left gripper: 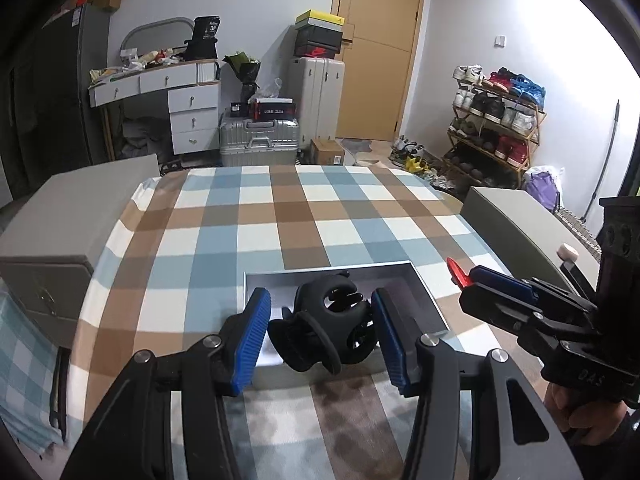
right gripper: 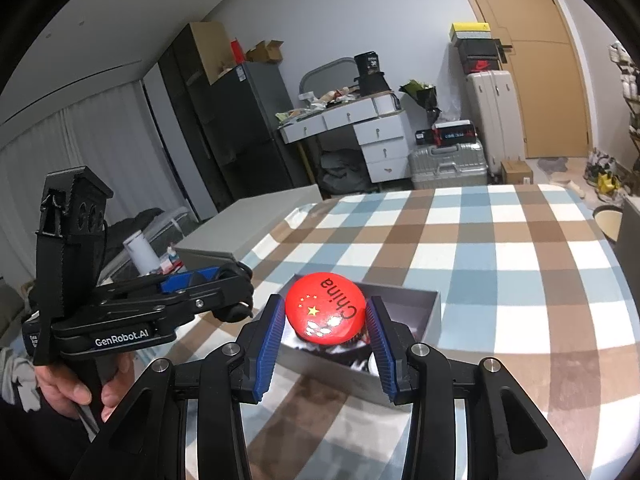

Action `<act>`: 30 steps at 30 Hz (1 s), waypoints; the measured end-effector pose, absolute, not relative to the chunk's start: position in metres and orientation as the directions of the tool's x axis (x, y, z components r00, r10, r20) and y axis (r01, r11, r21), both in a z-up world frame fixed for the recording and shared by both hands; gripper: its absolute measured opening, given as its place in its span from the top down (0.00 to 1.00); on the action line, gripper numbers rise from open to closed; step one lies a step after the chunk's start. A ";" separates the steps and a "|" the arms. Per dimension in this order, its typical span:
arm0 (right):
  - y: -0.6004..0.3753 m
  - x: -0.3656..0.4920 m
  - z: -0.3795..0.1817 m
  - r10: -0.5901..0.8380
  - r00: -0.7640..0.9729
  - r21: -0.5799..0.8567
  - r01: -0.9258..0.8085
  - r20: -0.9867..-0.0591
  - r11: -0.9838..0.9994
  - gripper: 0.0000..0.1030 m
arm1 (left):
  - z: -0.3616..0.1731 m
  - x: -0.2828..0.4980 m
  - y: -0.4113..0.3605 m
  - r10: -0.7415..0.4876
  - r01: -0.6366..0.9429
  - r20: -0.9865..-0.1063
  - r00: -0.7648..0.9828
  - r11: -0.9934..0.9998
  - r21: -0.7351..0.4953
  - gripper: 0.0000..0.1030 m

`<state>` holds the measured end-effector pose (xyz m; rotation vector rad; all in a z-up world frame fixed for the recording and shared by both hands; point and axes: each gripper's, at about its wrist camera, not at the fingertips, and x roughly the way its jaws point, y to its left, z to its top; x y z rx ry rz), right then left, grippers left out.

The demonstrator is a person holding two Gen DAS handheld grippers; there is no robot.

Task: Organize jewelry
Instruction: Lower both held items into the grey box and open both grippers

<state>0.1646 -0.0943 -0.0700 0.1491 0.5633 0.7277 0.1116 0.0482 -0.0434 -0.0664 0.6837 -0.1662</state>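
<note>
My left gripper [left gripper: 320, 332] is shut on a black hair claw clip [left gripper: 320, 326] and holds it over the near end of a shallow grey box [left gripper: 430, 294] on the checked tablecloth. My right gripper [right gripper: 326, 338] is shut on a round red badge [right gripper: 325, 309] with a flag and the word "China", held above the same grey box [right gripper: 432, 314]. In the left wrist view the right gripper [left gripper: 460, 278] comes in from the right with the badge [left gripper: 456, 270] seen edge-on. The left gripper [right gripper: 236, 300] shows at the left of the right wrist view.
The table carries a blue, brown and white checked cloth [left gripper: 280, 216]. Grey chair backs stand at the left [left gripper: 72, 208] and right [left gripper: 516, 220]. Dark items lie inside the box under the badge [right gripper: 352, 350]. Drawers, suitcases and a shoe rack stand beyond.
</note>
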 end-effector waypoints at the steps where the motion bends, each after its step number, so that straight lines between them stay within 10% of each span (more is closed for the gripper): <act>1: -0.093 0.167 -0.069 0.667 0.607 0.320 -0.588 -0.432 0.743 0.60 | -0.043 0.114 0.048 -0.174 0.130 -0.622 0.763 0.985 -0.115 0.55; 30: -0.082 0.208 -0.097 0.643 0.598 0.323 -0.561 -0.478 0.762 0.60 | -0.076 0.164 0.044 -0.281 0.165 -0.688 0.669 0.959 -0.232 0.55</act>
